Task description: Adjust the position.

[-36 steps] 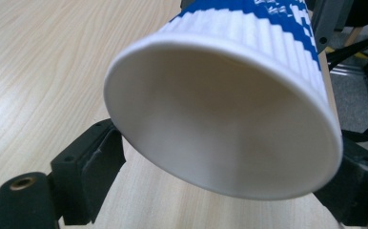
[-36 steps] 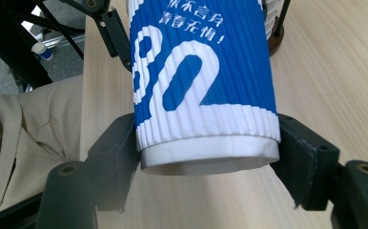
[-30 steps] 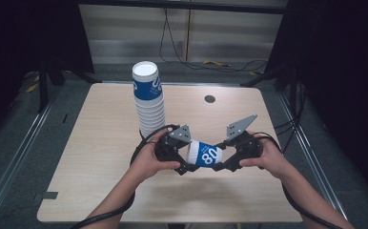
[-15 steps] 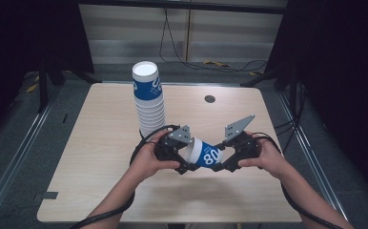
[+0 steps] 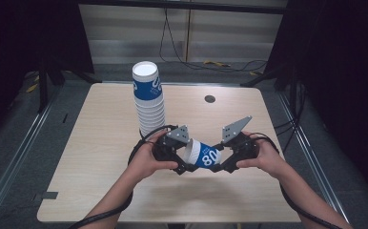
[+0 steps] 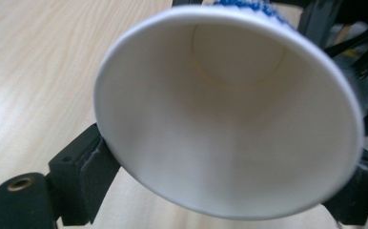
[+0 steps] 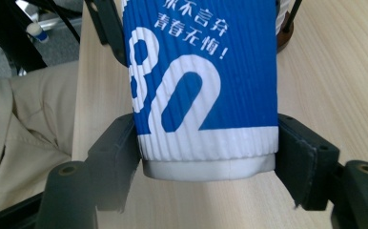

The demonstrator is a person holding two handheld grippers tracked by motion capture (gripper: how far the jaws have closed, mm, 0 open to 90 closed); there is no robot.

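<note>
Passing a single blue-and-white paper cup [image 5: 202, 153] between two hand-held grippers, above the near middle of the wooden table [image 5: 101, 143], in front of the tall cup stack [image 5: 149, 102].

The right gripper [image 7: 206, 157] pinches the cup's base, pads on both sides. The left gripper [image 6: 230, 186] has just narrowed its jaws from the wider spread a second ago; they flank the rim, contact unclear. Close gently to avoid crushing the rim, then release the right. Both hands are unmoved since earlier.

High view is looking forward and down over the table [image 5: 101, 143]; both gripper views are looking close along their jaws, sharing the cup [image 5: 203, 153] from opposite ends.
</note>
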